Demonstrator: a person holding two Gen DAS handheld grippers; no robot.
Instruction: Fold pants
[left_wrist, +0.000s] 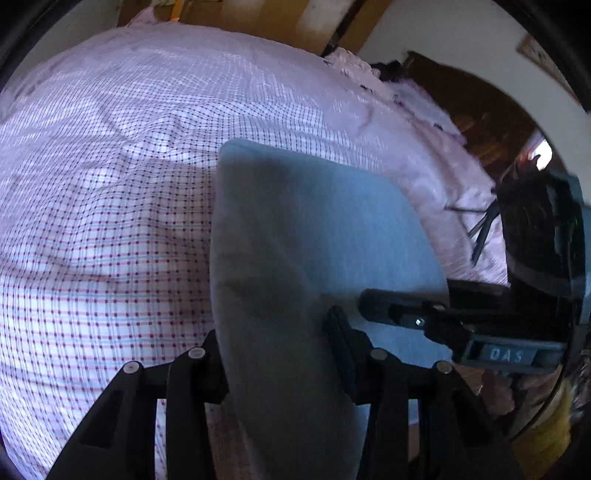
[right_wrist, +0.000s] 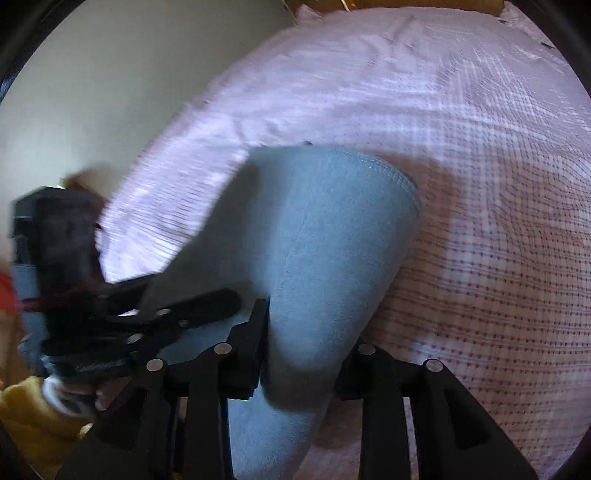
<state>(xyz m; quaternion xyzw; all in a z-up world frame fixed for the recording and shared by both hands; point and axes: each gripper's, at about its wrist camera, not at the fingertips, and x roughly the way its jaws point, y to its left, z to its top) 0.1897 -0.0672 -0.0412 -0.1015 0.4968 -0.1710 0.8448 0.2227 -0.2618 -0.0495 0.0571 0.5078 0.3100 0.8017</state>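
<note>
Both closed on the grey-blue soft fleece pants (left_wrist: 314, 236): left hand-held gripper (left_wrist: 277, 354) and right hand-held gripper (right_wrist: 306, 350) side by side, cloth lifted above the pink checked bed sheet (left_wrist: 110, 221), long axis running away from both.

The pants (left_wrist: 306, 258) are held above the bed sheet (left_wrist: 110, 221), clamped between the fingers of the left gripper (left_wrist: 277, 354) and of the right gripper (right_wrist: 301, 339). The right gripper is seen at the right of the left view, beside the pants.
</note>
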